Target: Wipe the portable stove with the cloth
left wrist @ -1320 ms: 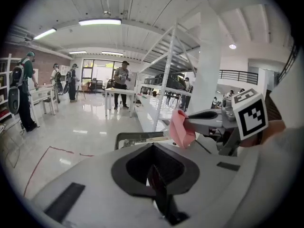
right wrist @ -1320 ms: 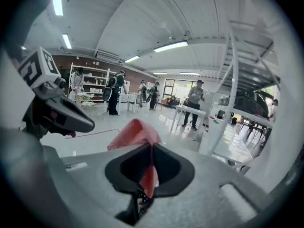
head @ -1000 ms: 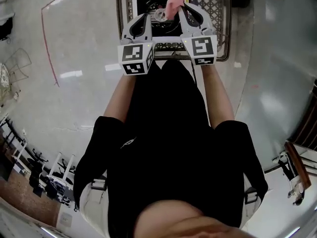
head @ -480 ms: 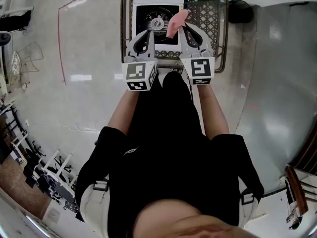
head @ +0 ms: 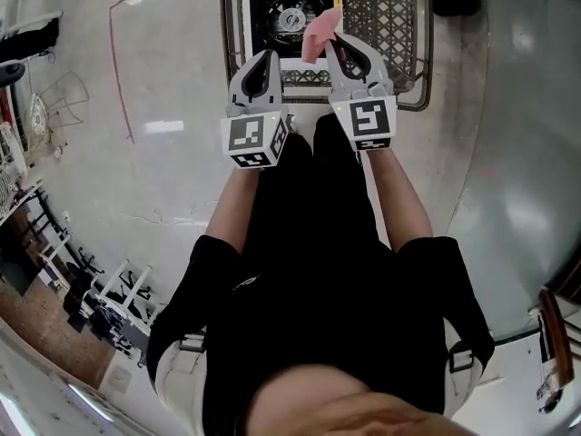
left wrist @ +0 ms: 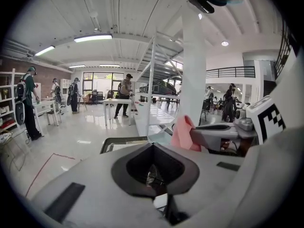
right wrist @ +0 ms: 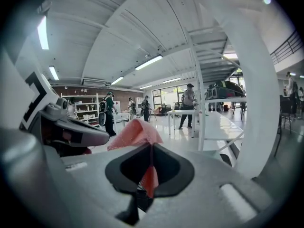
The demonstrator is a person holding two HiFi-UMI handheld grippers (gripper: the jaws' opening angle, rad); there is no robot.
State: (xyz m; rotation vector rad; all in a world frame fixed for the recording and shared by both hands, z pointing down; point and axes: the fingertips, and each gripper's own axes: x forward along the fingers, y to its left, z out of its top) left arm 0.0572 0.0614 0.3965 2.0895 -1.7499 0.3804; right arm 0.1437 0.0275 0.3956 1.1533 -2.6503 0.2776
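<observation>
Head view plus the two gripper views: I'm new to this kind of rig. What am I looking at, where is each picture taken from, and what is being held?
There is no robot here. A person in black holds a two-jaw gripper in each hand, and the marker cubes are part of the grippers. The head view looks steeply down from the person's head. Each gripper view rides on its gripper and looks along its jaws. Ahead, a portable stove sits on a metal mesh rack. The right gripper is shut on a pink cloth, held up near the stove. The left gripper is shut on nothing.
</observation>
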